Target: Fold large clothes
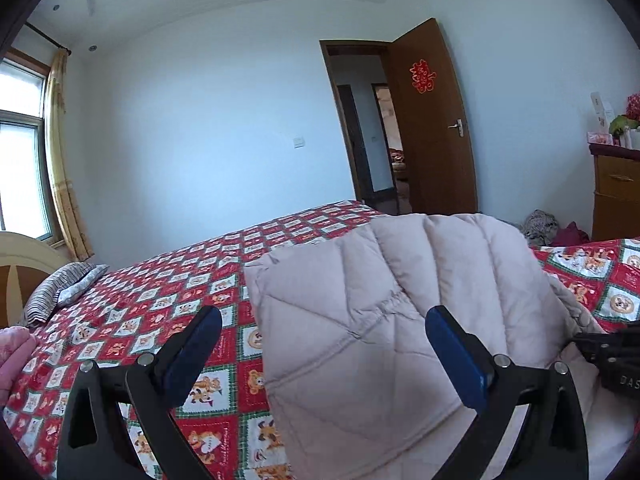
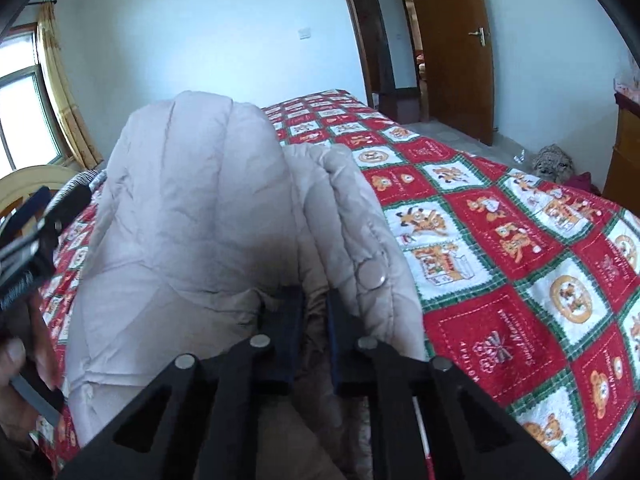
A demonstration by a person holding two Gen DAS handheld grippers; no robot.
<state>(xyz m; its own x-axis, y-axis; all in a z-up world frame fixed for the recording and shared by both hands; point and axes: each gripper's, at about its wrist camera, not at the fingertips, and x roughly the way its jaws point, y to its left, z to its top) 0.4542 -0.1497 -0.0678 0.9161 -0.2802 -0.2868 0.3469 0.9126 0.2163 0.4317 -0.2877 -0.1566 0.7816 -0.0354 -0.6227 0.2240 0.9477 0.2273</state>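
Observation:
A pale beige quilted down jacket (image 1: 384, 312) lies partly folded on the red patterned bedspread (image 1: 160, 300). My left gripper (image 1: 324, 324) is open, its blue-padded fingers spread over the jacket's near edge, holding nothing. My right gripper (image 2: 316, 304) is shut on a bunched fold of the jacket (image 2: 192, 208) and lifts it off the bedspread (image 2: 500, 260). A snap button (image 2: 372, 274) shows on the jacket's edge beside the right finger. The left gripper (image 2: 36, 232) shows at the left edge of the right wrist view.
A striped pillow (image 1: 60, 288) and a pink cloth (image 1: 12, 356) lie at the head of the bed. A wooden dresser (image 1: 616, 196) stands at the right, with clothes on the floor (image 1: 540, 226) beside it. An open wooden door (image 1: 432, 120) is at the far wall.

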